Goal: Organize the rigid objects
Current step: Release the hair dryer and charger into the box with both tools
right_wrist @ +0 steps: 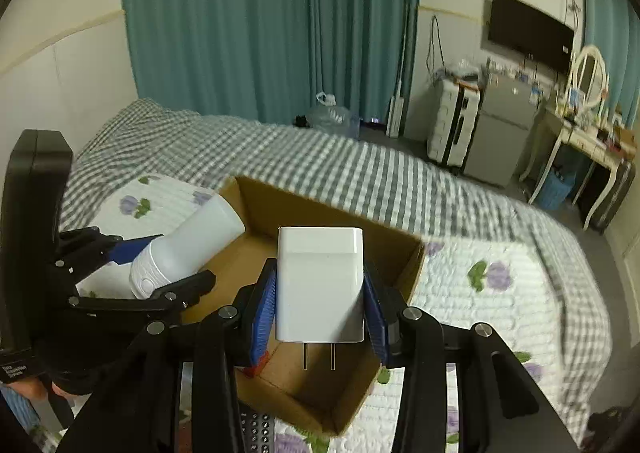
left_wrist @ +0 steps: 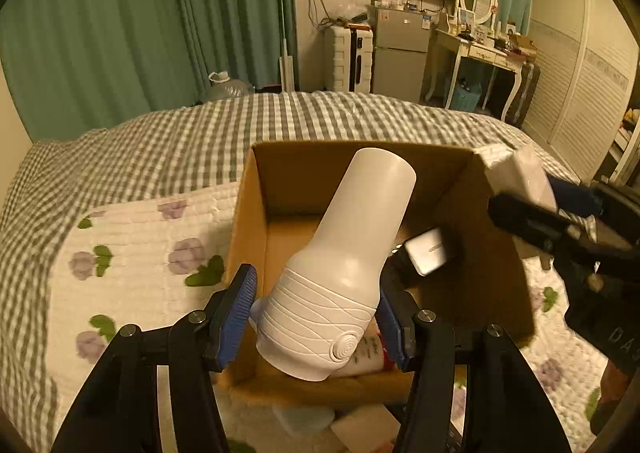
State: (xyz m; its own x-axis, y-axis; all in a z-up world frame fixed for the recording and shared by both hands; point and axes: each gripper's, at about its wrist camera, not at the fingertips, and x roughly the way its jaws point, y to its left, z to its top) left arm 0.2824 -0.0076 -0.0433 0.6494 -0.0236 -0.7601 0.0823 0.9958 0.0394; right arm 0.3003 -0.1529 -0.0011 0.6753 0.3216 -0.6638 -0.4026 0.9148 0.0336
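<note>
We see the left gripper (left_wrist: 316, 307) clamped on a white ribbed bottle (left_wrist: 344, 253), tilted over the open cardboard box (left_wrist: 256, 189) on the floral quilt (left_wrist: 132, 237). The right gripper (right_wrist: 320, 307) is closed on a white charger (right_wrist: 320, 281), prongs pointing toward the camera, above the same box. Only the left view shows a pale item on the box floor; only the right view shows the prongs and a red thing (right_wrist: 256, 367) low by the left pad.
</note>
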